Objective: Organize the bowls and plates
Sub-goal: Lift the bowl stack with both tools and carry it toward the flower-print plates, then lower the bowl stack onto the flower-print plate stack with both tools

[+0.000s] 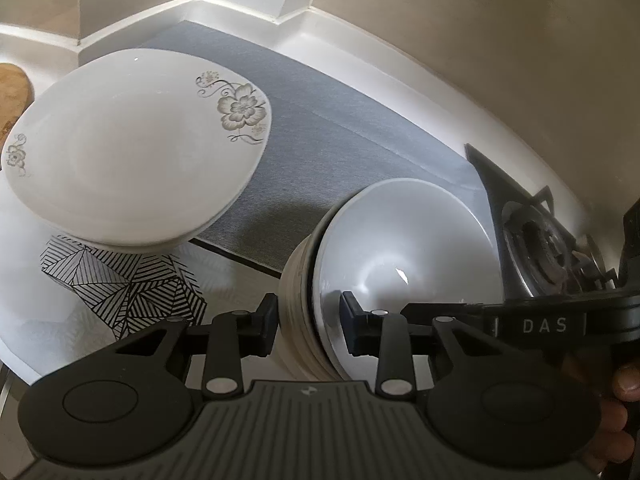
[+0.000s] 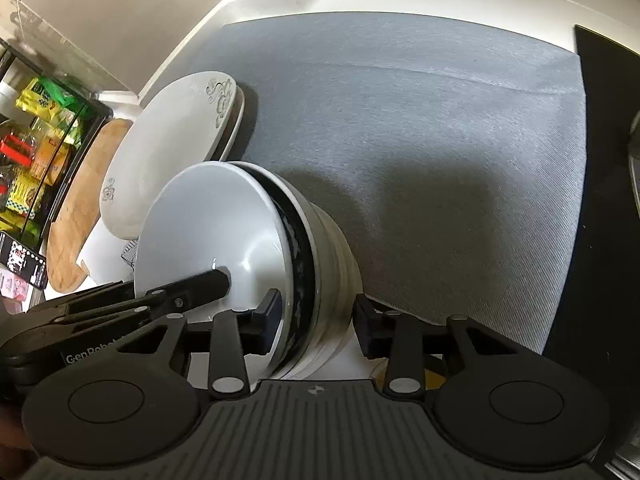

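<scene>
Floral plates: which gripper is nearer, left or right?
Left. The left gripper straddles the bowl stack rim on the side facing the floral plates. The right gripper straddles the rim on the side away from them.

Both cams ride on the handheld grippers, looking forward along the jaws and tilted steeply down at the counter (image 1: pixel 224 280), really close in. The left wrist view sees the bowl stack (image 1: pixel 384 248) from its left side, with the stove (image 1: pixel 552 240) off to the right. The right wrist view sees the same bowl stack (image 2: pixel 248 248) from the opposite side. Both also catch the flowered plates (image 1: pixel 136 144) (image 2: pixel 172 148) and the grey mat (image 1: pixel 320 136) (image 2: pixel 420 120), and each one has the other gripper poking into the frame.
</scene>
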`<control>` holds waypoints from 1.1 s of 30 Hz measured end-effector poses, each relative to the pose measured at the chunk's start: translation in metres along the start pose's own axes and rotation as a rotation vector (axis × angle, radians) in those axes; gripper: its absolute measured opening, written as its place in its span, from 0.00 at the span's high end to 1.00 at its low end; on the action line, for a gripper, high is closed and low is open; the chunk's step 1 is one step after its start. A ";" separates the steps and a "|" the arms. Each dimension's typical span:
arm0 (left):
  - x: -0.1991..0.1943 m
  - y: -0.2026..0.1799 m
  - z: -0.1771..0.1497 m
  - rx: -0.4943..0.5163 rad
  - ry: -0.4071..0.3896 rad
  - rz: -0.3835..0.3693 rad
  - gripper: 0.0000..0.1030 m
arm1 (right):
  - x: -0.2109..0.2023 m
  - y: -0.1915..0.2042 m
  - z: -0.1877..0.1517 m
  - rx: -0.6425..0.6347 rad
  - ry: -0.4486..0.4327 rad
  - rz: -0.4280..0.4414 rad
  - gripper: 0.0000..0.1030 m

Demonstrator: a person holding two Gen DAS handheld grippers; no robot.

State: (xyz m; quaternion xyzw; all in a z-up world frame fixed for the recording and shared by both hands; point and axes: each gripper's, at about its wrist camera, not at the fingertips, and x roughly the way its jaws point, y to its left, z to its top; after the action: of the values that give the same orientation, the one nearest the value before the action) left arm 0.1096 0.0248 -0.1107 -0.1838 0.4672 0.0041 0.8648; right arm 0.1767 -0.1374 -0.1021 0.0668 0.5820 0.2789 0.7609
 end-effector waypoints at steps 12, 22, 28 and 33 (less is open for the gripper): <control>-0.009 -0.015 0.036 0.094 -0.043 -0.095 0.64 | -0.034 0.006 0.005 0.060 -0.119 -0.074 0.63; -0.031 0.038 0.097 0.119 -0.076 -0.132 0.64 | -0.036 0.058 0.042 0.097 -0.194 -0.112 0.63; -0.037 0.096 0.125 0.084 -0.074 -0.091 0.64 | -0.004 0.109 0.077 0.074 -0.188 -0.097 0.63; -0.030 0.138 0.139 0.059 -0.044 -0.062 0.64 | 0.036 0.142 0.099 0.067 -0.156 -0.079 0.63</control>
State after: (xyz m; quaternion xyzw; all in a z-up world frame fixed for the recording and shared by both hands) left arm 0.1802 0.2028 -0.0610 -0.1728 0.4419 -0.0325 0.8797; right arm 0.2251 0.0218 -0.0409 0.0908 0.5320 0.2230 0.8118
